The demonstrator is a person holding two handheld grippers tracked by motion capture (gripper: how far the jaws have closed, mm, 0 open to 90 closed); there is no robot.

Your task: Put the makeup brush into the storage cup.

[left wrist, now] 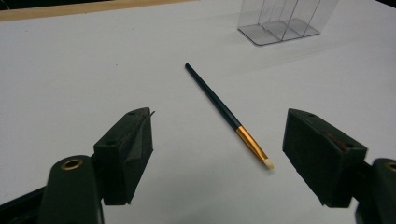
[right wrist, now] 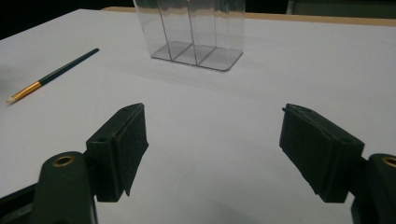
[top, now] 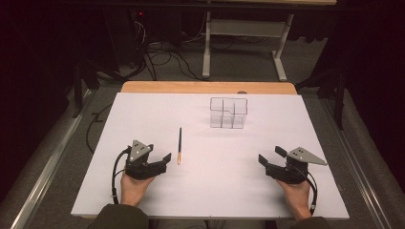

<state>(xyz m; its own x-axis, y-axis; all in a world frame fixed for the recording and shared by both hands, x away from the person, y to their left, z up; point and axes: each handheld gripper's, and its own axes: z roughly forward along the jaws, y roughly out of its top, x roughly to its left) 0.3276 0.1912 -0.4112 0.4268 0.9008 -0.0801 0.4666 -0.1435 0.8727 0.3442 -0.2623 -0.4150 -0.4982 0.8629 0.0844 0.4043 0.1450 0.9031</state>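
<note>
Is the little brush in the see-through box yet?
Not yet. Nothing looks done: the brush lies flat on the white table, apart from the clear box. The left gripper rests beside it, open; the right gripper is open too. Picking up and dropping in remain.

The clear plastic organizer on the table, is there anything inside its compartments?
Nothing shows inside the clear organizer: through its walls the dividers and bare floor are visible in both gripper views. The brush lies outside it on the white table. Its far corners are too small to check.

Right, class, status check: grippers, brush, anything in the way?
Left gripper open, right gripper open, both empty. Brush flat on table, beside left gripper. Clear organizer beyond; path unobstructed.
</note>
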